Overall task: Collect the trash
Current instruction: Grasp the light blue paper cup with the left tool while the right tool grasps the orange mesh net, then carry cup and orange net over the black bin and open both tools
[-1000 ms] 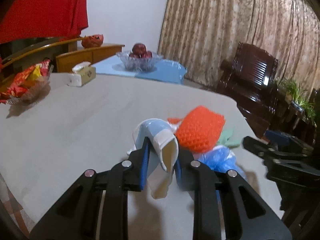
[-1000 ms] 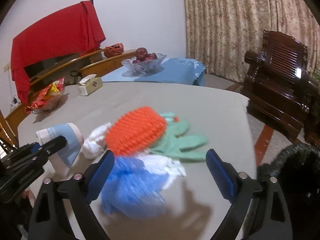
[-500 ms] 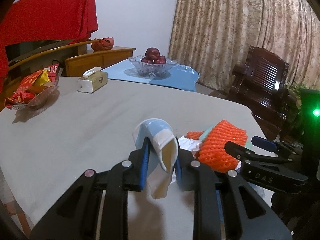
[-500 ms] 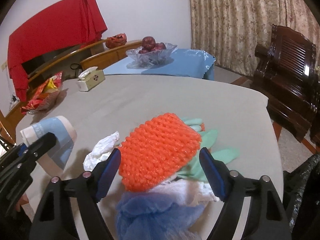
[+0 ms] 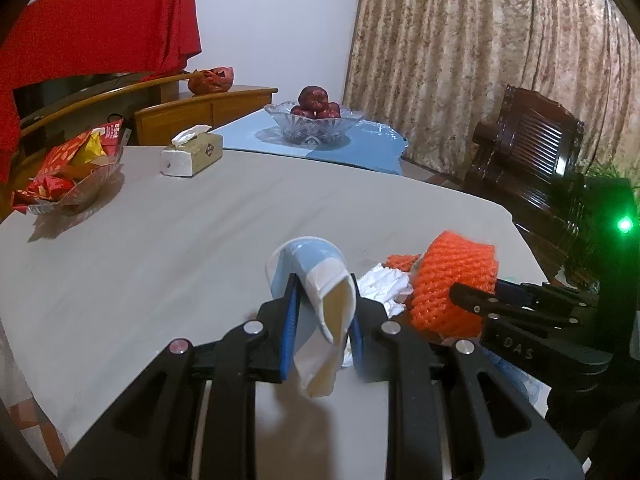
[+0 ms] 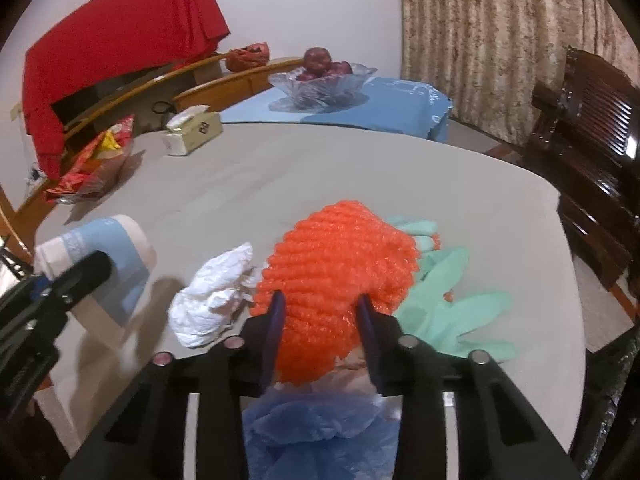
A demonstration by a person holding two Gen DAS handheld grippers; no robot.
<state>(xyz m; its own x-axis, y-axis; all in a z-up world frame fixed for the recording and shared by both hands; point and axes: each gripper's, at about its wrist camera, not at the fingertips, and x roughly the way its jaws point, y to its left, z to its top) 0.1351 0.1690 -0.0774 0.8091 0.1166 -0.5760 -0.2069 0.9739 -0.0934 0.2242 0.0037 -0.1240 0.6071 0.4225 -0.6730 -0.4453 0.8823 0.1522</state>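
Left wrist view: left gripper (image 5: 322,330) jaws pinch a crushed paper cup (image 5: 316,280) at lower centre; light, thin-walled, collapses easily, so grip the flattened wall. Right wrist view: right gripper (image 6: 320,330) jaws have just been closing onto the orange foam net (image 6: 340,264), centre frame on the desk (image 6: 248,176); soft, springy, best bunched mid-body.

The near end of the orange foam fruit net (image 6: 340,276) is hidden between the right gripper's (image 6: 320,320) blue pads. A crumpled blue plastic bag (image 6: 316,436) runs off the bottom edge, partly behind the gripper frame. The pale green rubber glove's (image 6: 452,308) cuff lies under the net. At lower right, a dark shape is cut off by the frame edge, unidentifiable.
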